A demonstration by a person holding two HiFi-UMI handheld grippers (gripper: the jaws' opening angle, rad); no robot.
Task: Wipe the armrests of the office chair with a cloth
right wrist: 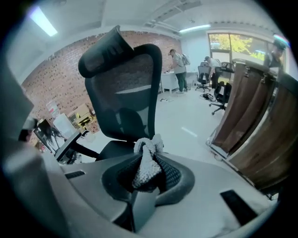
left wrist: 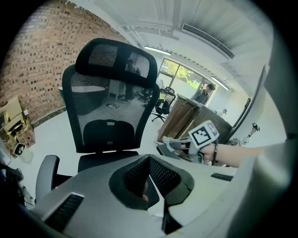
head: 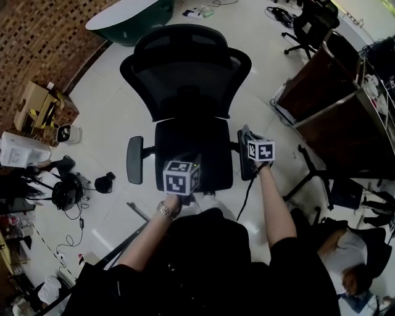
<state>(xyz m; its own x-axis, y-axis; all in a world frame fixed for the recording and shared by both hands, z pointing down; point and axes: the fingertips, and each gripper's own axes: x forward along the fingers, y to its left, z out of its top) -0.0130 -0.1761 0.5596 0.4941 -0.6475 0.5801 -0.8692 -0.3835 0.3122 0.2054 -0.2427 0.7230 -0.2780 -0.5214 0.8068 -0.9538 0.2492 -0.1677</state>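
Observation:
A black mesh office chair (head: 185,80) stands in front of me with its seat towards me. My right gripper (right wrist: 148,175) is shut on a grey-white knitted cloth (right wrist: 148,158), whose end bunches above the jaws. In the head view this gripper (head: 250,139) is over the chair's right armrest (head: 245,165); whether the cloth touches it is hidden. The left gripper view shows the right gripper (left wrist: 179,145) just above that armrest (left wrist: 165,150). My left gripper (left wrist: 149,179) is shut and holds nothing. Its marker cube (head: 181,176) hangs over the seat's front edge. The left armrest (head: 134,159) is untouched.
A brick wall (head: 43,37), cardboard boxes (head: 43,105) and headphones with cables (head: 65,191) lie to the left. A wooden cabinet (head: 333,105) stands close on the right, with another office chair (head: 308,28) behind it. A green-and-white table (head: 129,15) is beyond the chair.

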